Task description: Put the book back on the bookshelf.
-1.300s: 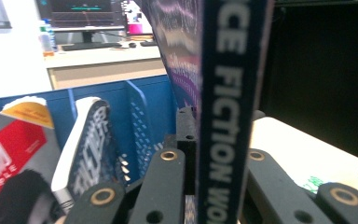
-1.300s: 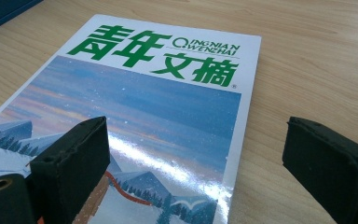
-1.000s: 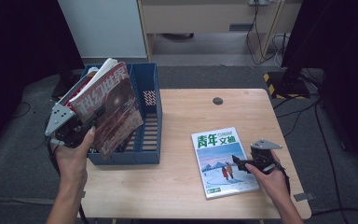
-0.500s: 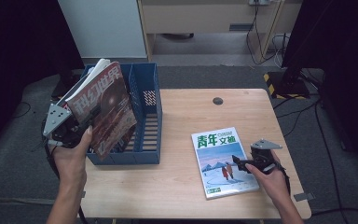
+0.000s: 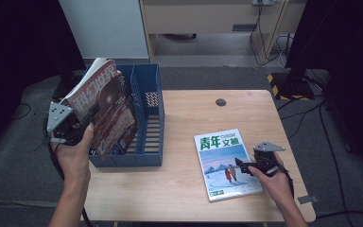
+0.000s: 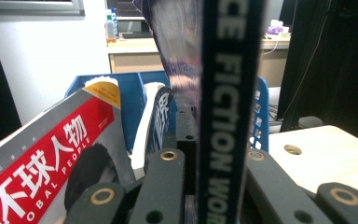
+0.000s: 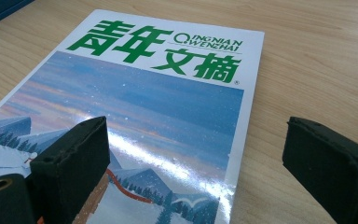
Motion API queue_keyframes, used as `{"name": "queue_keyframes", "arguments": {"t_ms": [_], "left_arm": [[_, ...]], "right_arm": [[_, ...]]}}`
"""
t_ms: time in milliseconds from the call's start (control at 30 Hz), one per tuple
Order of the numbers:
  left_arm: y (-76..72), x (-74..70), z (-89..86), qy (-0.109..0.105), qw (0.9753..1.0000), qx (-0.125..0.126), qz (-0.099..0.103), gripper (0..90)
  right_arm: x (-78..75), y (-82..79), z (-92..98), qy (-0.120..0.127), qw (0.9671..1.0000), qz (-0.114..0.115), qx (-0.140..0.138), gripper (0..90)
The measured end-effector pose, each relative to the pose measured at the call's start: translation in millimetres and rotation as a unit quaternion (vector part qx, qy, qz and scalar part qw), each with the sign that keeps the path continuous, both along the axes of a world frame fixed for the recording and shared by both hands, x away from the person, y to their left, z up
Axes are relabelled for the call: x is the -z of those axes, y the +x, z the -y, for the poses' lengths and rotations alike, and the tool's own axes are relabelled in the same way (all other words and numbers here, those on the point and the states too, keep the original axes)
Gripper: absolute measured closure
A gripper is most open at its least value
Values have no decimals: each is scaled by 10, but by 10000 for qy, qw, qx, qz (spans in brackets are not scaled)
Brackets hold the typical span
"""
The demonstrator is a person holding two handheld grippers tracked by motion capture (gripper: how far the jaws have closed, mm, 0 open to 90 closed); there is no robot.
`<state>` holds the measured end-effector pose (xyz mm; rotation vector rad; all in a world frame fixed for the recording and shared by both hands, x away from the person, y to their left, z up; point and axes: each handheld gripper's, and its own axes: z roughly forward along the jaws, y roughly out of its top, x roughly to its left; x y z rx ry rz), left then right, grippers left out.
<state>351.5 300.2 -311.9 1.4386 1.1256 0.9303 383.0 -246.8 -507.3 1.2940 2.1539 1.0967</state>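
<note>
Your left gripper [image 5: 87, 124] clamps a glossy red magazine [image 5: 105, 111] over the blue plastic rack [image 5: 147, 113]; your right gripper [image 5: 240, 164] gapes across the flat green-titled magazine [image 5: 224, 161]

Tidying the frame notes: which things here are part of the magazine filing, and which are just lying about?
In the job: left gripper, red magazine, blue file rack, right gripper, green-titled magazine.
Lying about: table's cable hole, cables on the floor.

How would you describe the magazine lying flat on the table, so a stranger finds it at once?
On the wooden table, look right of the blue file rack. The magazine lies flat beside the right hand-held gripper; unlike the rack's upright magazines, it has green title characters above a snowy scene.
</note>
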Motion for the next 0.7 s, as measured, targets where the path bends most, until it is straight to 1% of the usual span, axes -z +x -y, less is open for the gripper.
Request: {"name": "queue_keyframes", "arguments": {"t_ms": [200, 333, 467, 567, 600, 700], "left_arm": [[95, 59, 32, -52, 10000, -28, -61, 839], [133, 55, 53, -66, 10000, -37, -61, 839], [207, 24, 89, -153, 9999, -66, -31, 839], [229, 22, 102, -164, 9998, -82, -33, 839], [253, 29, 111, -219, 9997, -87, -46, 840], [277, 38, 116, -246, 9996, -94, -58, 839]], "right_arm": [[1, -2, -10, -3, 10000, -16, -11, 77], [2, 0, -5, 15, 10000, -13, -9, 77], [0, -3, 3, 21, 10000, -7, 2, 77], [-1, -3, 4, 20, 10000, -3, -3, 77], [-1, -3, 5, 31, 10000, -9, -4, 77], [0, -5, 7, 43, 10000, -30, 9, 77]]}}
